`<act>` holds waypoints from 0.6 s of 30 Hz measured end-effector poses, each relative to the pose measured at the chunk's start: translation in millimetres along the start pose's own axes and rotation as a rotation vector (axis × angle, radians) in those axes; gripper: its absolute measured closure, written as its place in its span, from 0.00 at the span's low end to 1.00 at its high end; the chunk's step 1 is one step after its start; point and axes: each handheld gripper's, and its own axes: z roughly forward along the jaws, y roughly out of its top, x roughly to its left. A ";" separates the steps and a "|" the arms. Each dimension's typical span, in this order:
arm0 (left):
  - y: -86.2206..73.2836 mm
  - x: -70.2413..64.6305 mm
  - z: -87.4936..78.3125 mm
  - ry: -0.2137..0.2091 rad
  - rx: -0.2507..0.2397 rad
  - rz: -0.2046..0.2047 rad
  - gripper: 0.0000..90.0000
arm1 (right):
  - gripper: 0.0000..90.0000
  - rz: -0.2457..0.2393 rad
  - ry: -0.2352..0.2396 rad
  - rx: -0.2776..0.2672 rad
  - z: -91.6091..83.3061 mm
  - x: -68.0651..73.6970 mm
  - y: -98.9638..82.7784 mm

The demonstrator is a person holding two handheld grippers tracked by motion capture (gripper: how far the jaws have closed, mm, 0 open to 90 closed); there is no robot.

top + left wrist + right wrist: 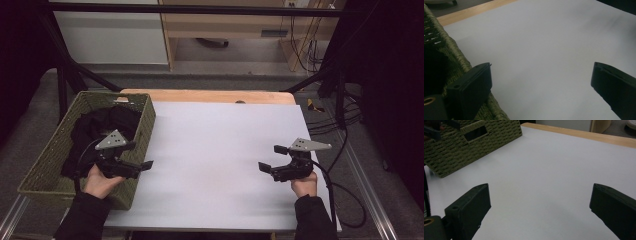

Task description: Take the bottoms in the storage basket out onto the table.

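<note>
A white-covered surface (220,165) was seen from above, its wooden far edge left bare. At the left of the frame a green woven basket (145,125) stood on the surface's left edge, and a heap of black cloth (100,127) lay inside it. The left claw (137,157) was held at the lower left of the frame, over the basket's near right wall, pointing toward the middle of the frame; its jaws stood released, with nothing between them. In the left gripper view the basket's rim (454,47) was seen just beside the left-hand jaw. The right claw (272,157) was held at the lower right of the high view, above bare white surface, well apart from the basket; its jaws too were spread wide and empty.

Several risks were judged from this. If the left claw were swung down toward the cloth, the basket's rim could be struck by a jaw and the basket pushed or tipped off the surface's edge. A loose fold alone could be pinched, so that the cloth slipped free or snagged on the weave. The trailing cable (82,155) could be caught on the basket.
</note>
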 end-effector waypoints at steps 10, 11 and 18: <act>3.0 -1.8 -1.9 0.002 0.001 0.008 0.04 | 0.04 0.000 0.004 -0.005 -1.2 0.5 0.6; 3.0 -1.8 -1.9 0.002 0.001 0.008 0.04 | 0.04 0.000 0.004 -0.005 -1.2 0.5 0.6; 5.6 -1.9 -6.5 0.010 -0.003 0.010 0.04 | 0.04 0.003 0.008 -0.002 -0.3 0.6 0.5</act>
